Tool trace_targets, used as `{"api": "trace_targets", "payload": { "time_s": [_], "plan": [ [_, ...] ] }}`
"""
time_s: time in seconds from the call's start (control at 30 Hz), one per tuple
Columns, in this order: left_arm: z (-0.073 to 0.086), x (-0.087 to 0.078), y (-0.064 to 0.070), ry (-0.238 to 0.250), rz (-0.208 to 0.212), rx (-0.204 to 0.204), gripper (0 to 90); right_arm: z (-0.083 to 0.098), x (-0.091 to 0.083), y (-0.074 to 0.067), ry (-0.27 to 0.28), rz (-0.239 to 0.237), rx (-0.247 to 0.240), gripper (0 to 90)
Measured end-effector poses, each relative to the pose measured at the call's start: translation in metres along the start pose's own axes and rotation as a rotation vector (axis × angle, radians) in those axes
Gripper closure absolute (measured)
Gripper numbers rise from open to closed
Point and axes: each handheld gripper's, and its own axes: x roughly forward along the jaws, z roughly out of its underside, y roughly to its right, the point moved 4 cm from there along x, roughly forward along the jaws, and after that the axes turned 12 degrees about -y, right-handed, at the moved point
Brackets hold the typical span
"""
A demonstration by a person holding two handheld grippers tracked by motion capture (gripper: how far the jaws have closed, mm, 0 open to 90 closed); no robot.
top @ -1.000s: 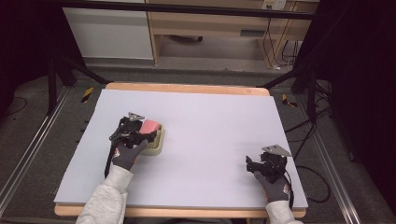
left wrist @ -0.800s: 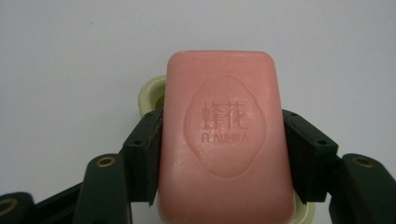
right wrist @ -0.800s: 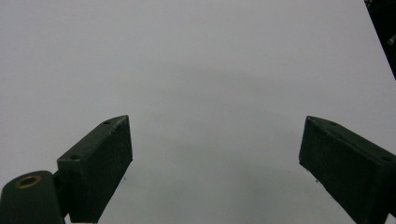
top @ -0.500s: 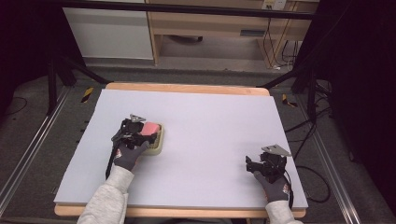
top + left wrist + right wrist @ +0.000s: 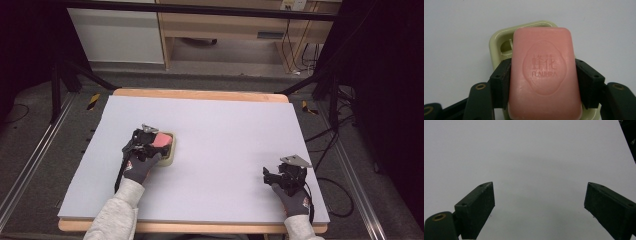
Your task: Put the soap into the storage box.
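A pink soap bar [image 5: 545,72] stamped FLAUHRA lies over a pale green soap dish [image 5: 499,43], and my left gripper [image 5: 543,75] is shut on the bar's two long sides. From above, the same soap bar [image 5: 161,138] and soap dish [image 5: 169,152] sit at the table's left, under my left gripper [image 5: 150,142]. At the front right, my right gripper [image 5: 272,176] rests low over the white table top. Its jaws stand wide apart in the right gripper view, so my right gripper [image 5: 539,207] is open with nothing between them.
The white table top [image 5: 225,135] has a wooden edge at the back. Metal rails [image 5: 30,165] run along the floor on both sides. Cables [image 5: 330,140] lie on the floor to the right. A wooden cabinet [image 5: 225,30] stands behind the table.
The left hand with the soap has shifted slightly toward the dish. The right gripper has stayed where it was.
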Motion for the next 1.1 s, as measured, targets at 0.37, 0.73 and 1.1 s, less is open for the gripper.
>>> {"api": "trace_targets", "payload": {
  "time_s": [0.37,0.73,1.1],
  "plan": [
    [0.001,0.003,0.002,-0.005,-0.006,-0.005,37.1,0.0,0.0,0.0,0.001,0.001,0.0,9.7],
    [0.001,0.003,0.003,0.0,-0.01,-0.014,37.0,0.0,-0.001,0.0,0.003,0.001,0.002,9.4],
    [0.0,-0.009,0.0,0.046,0.012,-0.024,34.6,0.0,-0.001,0.0,0.002,0.002,0.003,9.3]
  ]
}}
